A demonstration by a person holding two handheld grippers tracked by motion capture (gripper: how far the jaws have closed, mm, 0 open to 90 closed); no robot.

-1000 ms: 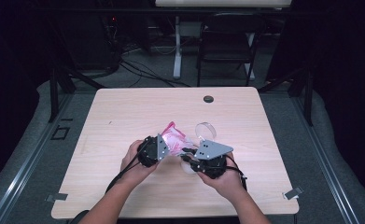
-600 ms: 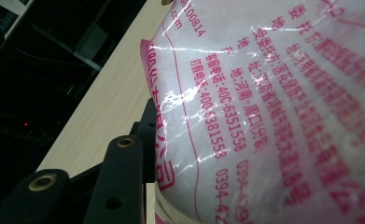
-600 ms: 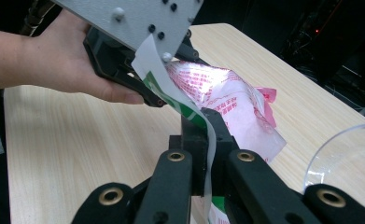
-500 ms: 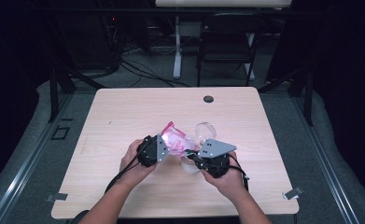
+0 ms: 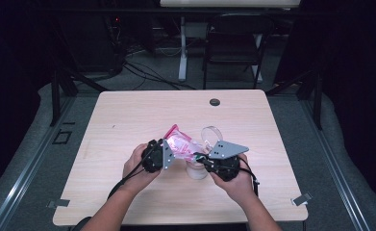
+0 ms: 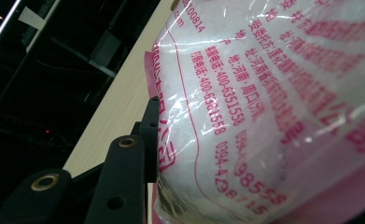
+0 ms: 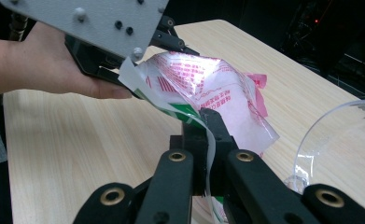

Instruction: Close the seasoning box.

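Pink-printed plastic bag (image 5: 180, 143) is hanging just above the table (image 5: 128, 120), stretched between two hand-held grippers beside a clear container (image 5: 209, 137) that is standing just behind the right one. The left gripper (image 5: 162, 154) is clamping the body of the bag, its black jaws pressing into the filled, crinkled film, as the left gripper view is showing (image 6: 273, 116). The right gripper (image 7: 207, 140) is pinching a thin strip at the bag's green-and-white edge, its jaws having just been closing and now sitting fully together on that strip. Judging by this, the bag is being torn or pulled open at its edge. The next move is probably calling for the two grippers to draw apart while both grips hold firm, so the film is parting without spilling the contents beside the container.
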